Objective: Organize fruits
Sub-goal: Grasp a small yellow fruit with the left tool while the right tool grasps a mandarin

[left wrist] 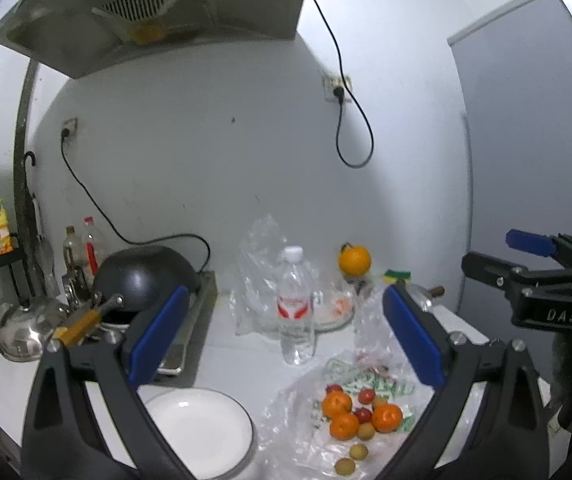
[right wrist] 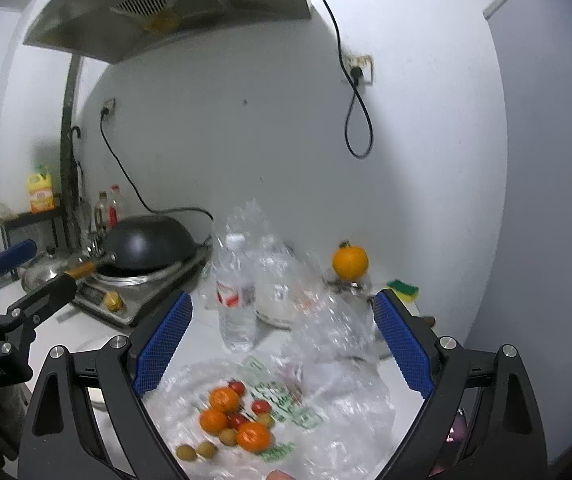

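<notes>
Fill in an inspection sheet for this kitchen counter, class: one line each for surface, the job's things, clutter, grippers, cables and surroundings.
Surface: white counter, mostly covered toward the back.
Job's things: three oranges, small red fruits and small yellowish fruits lie on an opened plastic bag; an empty white plate sits left of the bag.
Clutter: water bottle, a lone orange at the back, crumpled clear bags, sponge, upturned black wok, metal lid.
Grippers: left gripper open, empty; right gripper open, empty, above the fruit.
Cables: black cable hangs from a wall socket; another runs to the cooker.
Surroundings: range hood, white wall, bottles at left.
</notes>
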`<move>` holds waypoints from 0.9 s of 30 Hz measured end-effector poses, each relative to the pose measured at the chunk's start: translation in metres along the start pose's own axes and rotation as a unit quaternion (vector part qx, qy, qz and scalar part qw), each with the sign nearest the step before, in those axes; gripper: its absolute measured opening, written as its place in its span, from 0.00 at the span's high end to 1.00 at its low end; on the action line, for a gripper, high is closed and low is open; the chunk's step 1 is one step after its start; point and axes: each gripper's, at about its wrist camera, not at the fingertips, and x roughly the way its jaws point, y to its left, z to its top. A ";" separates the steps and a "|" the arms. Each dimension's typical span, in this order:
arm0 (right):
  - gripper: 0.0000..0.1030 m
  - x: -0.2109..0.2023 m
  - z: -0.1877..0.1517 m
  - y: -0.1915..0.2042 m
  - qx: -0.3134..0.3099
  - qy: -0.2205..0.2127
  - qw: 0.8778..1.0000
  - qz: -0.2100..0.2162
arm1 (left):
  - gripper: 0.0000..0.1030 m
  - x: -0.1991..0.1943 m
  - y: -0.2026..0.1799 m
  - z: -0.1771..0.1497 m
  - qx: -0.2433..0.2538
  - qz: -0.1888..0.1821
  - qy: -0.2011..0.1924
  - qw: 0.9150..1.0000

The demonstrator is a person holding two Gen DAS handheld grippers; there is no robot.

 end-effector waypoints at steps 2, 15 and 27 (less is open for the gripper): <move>0.09 0.006 -0.008 -0.005 0.001 0.013 1.000 0.000 | 0.04 0.007 -0.006 -0.007 0.006 -0.004 0.012 1.000; 0.28 0.053 -0.064 -0.025 0.000 0.106 0.994 0.035 | 0.07 0.061 -0.037 -0.071 0.040 -0.006 0.120 0.992; 0.52 0.087 -0.114 -0.024 0.013 0.177 0.981 0.081 | 0.40 0.093 -0.052 -0.129 0.046 -0.027 0.233 0.971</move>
